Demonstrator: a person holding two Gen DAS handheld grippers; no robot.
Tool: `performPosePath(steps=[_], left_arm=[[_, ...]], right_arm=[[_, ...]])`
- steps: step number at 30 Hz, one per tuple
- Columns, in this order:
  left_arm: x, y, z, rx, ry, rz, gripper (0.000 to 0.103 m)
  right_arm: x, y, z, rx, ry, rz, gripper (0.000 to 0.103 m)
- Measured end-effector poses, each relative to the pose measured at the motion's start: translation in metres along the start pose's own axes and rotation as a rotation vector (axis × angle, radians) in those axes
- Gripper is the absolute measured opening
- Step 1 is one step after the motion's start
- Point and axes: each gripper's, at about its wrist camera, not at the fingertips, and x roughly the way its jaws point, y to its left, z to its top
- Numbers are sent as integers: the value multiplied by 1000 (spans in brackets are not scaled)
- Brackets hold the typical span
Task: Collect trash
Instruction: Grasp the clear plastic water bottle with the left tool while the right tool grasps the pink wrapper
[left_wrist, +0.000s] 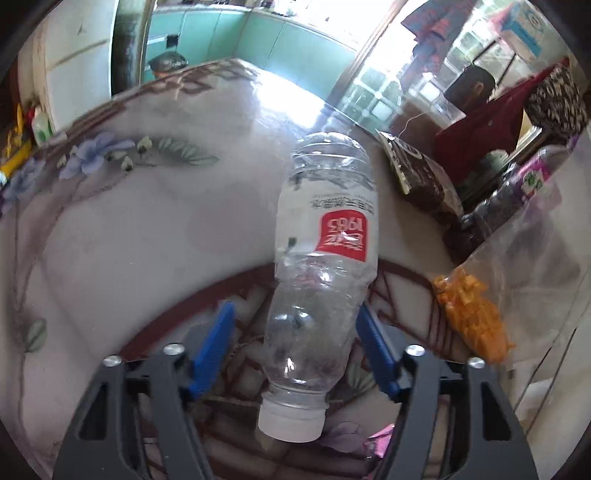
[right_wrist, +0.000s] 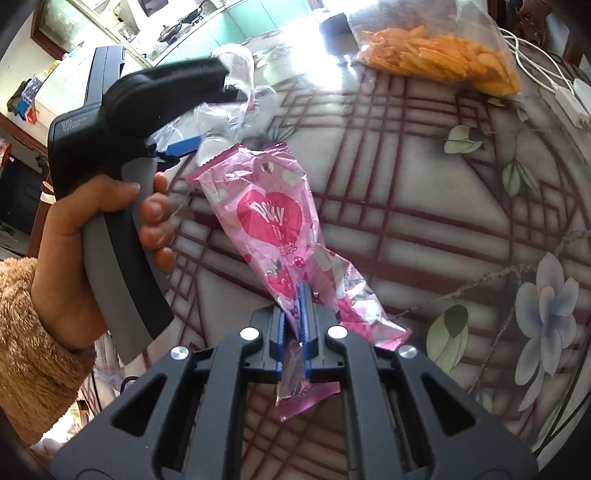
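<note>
An empty clear plastic bottle (left_wrist: 325, 266) with a red label and white cap lies between the blue fingers of my left gripper (left_wrist: 295, 332), cap toward the camera. The right finger (left_wrist: 373, 343) touches the bottle; the left finger (left_wrist: 214, 347) stands apart from it, so the jaws are open. My right gripper (right_wrist: 299, 314) is shut on a pink Pocky wrapper (right_wrist: 269, 218), held over the floral table (right_wrist: 424, 221). The left gripper's handle (right_wrist: 110, 155), held by a hand, and the bottle (right_wrist: 236, 70) show in the right wrist view. The wrapper's corner (left_wrist: 380, 439) shows in the left wrist view.
A clear bag of orange snacks (left_wrist: 472, 314) lies right of the bottle; it also shows in the right wrist view (right_wrist: 436, 55). A dark snack packet (left_wrist: 421, 177) and more packets lie at the table's right edge. A white charger cable (right_wrist: 561, 88) lies far right.
</note>
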Motion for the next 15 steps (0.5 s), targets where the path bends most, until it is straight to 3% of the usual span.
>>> performPosePath(steps=[7,12,15], left_arm=[[-23,8,7,112,16,-14,44],[-86,8,0,286,-68,-32,44],[-134,22,-11,337,-104,-57,44]], right_arm=[[-8,3,2,18,-7,-54,7],[-32,24,-7,3,-42,-74,7],[-44,46,-11,-28,-66,-79,7]])
